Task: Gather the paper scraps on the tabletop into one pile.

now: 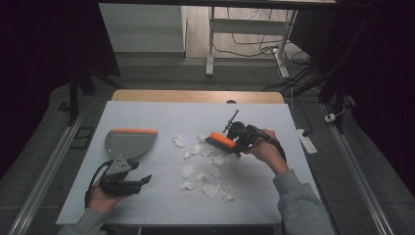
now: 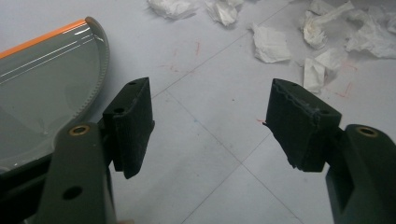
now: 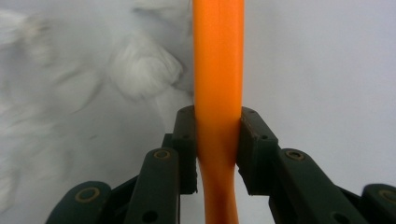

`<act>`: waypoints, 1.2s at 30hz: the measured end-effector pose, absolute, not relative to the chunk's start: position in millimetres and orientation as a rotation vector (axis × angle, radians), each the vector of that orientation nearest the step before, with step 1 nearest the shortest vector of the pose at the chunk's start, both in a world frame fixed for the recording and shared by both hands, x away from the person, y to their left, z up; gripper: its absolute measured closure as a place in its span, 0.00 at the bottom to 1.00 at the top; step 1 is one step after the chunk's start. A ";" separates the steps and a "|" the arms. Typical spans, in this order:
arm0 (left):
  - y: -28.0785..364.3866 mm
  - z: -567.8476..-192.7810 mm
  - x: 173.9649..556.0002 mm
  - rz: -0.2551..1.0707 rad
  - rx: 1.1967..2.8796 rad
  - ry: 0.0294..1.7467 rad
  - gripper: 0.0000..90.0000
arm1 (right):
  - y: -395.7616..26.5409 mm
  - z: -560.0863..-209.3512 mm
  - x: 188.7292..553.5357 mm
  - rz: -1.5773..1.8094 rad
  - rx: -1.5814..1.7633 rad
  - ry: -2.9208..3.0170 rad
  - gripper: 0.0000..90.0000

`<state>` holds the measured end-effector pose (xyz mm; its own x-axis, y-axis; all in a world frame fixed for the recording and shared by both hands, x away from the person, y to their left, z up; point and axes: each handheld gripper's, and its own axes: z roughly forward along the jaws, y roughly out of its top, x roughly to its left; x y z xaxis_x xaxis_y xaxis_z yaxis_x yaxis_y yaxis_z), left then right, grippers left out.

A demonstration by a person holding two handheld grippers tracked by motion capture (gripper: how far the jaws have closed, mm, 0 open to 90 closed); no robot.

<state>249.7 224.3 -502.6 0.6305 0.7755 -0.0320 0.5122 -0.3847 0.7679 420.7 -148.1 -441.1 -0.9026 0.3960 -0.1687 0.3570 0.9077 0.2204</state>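
Your right tongs are clamped tight on the smooth orange plastic handle of a small hand brush, its dark bristles pointing down at the table. In the right gripper view the orange handle runs straight up from between the jaws, and the pads pinch it firmly.

Your left tongs stand wide with nothing between them, hovering low over the white table. Just to their left lies a grey plastic dustpan with an orange front lip, glossy, curved and ribbed at the rim.

Ahead of the left tongs, and beneath and beside the brush, lie crumpled scraps of white tissue paper, soft, light and irregular.

The step looks like sweeping the scraps toward the dustpan. Keep the bristles flat and low, use short gentle strokes since tissue flutters easily, and steady the dustpan with the left tongs so its lip stays pressed to the table.
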 end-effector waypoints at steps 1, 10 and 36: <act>224.3 -502.4 249.2 0.432 2.072 1.004 0.37 | -148.1 -439.7 418.1 0.285 0.567 2.875 0.79; 224.8 -501.9 248.2 0.434 2.068 1.007 0.37 | -156.4 -420.5 427.9 0.455 0.644 2.770 0.79; 230.2 -506.5 248.4 0.421 2.064 1.024 0.38 | -92.4 -449.1 474.7 0.191 0.353 2.803 0.79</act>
